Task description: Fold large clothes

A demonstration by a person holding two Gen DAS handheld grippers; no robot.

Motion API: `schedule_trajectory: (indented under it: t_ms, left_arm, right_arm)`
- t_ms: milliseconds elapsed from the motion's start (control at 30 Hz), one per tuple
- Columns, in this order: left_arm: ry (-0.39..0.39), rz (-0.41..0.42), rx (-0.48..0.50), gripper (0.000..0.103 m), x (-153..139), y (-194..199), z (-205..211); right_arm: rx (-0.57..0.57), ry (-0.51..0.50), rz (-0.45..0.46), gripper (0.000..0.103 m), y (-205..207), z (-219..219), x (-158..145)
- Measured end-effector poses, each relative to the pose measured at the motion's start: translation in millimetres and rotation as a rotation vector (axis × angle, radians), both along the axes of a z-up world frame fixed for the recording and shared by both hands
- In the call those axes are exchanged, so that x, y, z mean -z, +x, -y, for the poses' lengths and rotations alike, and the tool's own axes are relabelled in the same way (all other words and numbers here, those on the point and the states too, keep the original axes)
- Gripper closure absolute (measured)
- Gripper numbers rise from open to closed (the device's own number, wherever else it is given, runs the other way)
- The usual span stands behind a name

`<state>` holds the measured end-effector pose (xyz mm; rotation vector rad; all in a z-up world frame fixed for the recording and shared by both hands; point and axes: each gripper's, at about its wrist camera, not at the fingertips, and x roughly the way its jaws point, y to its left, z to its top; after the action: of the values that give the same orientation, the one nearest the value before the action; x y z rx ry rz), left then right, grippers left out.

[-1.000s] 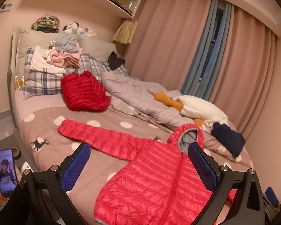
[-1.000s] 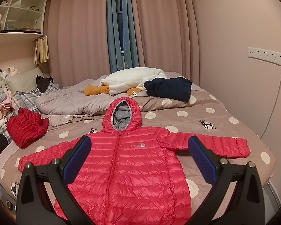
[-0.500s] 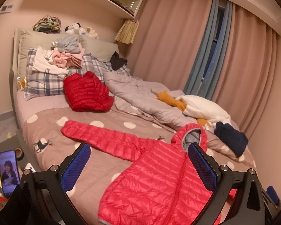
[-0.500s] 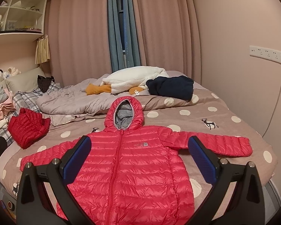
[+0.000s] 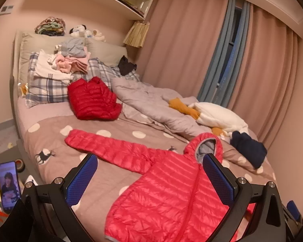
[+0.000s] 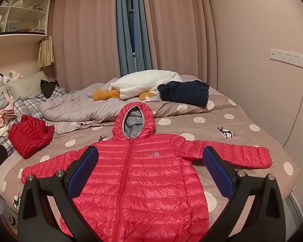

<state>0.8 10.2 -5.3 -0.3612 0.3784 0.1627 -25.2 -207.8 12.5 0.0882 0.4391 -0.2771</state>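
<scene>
A bright red hooded puffer jacket (image 6: 147,183) lies flat, zipped and face up on the polka-dot bed, both sleeves spread out, hood toward the far side. It also shows in the left wrist view (image 5: 167,197), with one sleeve reaching left. My left gripper (image 5: 149,177) is open and empty, held above the jacket's left side. My right gripper (image 6: 149,171) is open and empty, held above the jacket's chest. Neither gripper touches the jacket.
A folded darker red puffer jacket (image 5: 93,99) lies near the plaid pillows (image 5: 44,88) with a pile of clothes (image 5: 70,60). A grey duvet (image 6: 76,106), a white goose plush (image 6: 143,82) and a navy garment (image 6: 183,92) lie at the far side. A phone (image 5: 9,185) stands left of the bed.
Both cameras have shifted slightly, so the jacket sits a little lower and more to the right in the views. The jacket itself has not moved and both grippers stay open.
</scene>
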Motion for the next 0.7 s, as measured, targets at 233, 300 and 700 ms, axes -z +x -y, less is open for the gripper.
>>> schedule_trajectory:
  t_ms: [233,300,700]
  left_arm:
    - [-0.002,-0.003,0.004,0.000,1.0,1.3,1.9]
    - [-0.002,-0.004,0.004,0.000,1.6,1.4,2.5]
    - [0.006,-0.019,-0.004,0.000,4.9,5.5,6.8]
  right_arm:
    - [0.006,-0.004,-0.006,0.000,-0.1,1.2,-0.3]
    - [0.009,-0.006,-0.006,0.000,-0.4,2.6,-0.2]
    - [0.011,0.013,-0.012,0.000,-0.4,8.0,-0.2]
